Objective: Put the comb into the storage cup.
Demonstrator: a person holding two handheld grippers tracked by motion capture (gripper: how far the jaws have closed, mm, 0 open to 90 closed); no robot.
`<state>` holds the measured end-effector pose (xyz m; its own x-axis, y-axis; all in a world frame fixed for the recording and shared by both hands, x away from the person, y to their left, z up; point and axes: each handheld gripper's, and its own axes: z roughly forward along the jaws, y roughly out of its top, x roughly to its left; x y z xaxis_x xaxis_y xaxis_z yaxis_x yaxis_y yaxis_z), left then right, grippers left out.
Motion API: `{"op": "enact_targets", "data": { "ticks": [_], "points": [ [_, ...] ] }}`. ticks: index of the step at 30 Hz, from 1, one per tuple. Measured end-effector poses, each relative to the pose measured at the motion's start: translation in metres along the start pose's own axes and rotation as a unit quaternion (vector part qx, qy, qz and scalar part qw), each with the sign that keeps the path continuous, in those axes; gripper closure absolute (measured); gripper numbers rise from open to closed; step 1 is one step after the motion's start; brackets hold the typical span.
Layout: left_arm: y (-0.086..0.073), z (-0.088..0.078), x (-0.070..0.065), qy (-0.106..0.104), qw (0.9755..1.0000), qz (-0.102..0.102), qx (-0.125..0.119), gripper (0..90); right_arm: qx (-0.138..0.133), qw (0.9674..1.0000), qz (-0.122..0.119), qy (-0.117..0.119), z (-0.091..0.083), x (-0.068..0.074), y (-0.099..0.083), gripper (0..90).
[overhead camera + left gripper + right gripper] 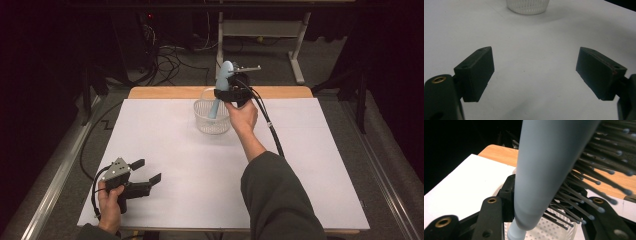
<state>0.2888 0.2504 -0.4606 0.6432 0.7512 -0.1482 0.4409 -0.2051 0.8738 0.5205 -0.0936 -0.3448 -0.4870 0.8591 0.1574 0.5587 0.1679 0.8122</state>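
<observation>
In the high view, the right gripper (231,86) is far up the table, at about twelve o'clock, and its jaws are squeezed tight on a light blue hairbrush (220,86). The brush stands nearly straight up and down, leaning a little. Its handle points down into the white basket (202,122), which sits right below, and its wide top pokes up above the gripper. The left gripper (149,171) rests low at about seven o'clock, well apart from the basket, so the right hand is the near one for this job. In the left gripper view, the two black jaws stand wide apart with nothing between them, just the bare white table (531,62). The basket (527,6) sits far off at twelve o'clock. In the right gripper view, the hairbrush (544,170) fills the middle, clamped between the black jaws. Its dark bristles (599,180) fan out toward three o'clock. The thin handle end dips at six o'clock into the basket (554,228) below. I think the brush only needs to go straight down, along its long side.
</observation>
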Motion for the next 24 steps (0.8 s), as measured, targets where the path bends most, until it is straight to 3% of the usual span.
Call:
{"op": "enact_targets", "data": {
  "ticks": [24],
  "points": [
    [0.000, 0.000, -0.001, 0.001, 1.0000, 0.003, 0.000, 16.1, 0.005, 0.9998, -0.015, -0.012, 0.013, 0.012, -0.008, 52.9]
  ]
}}
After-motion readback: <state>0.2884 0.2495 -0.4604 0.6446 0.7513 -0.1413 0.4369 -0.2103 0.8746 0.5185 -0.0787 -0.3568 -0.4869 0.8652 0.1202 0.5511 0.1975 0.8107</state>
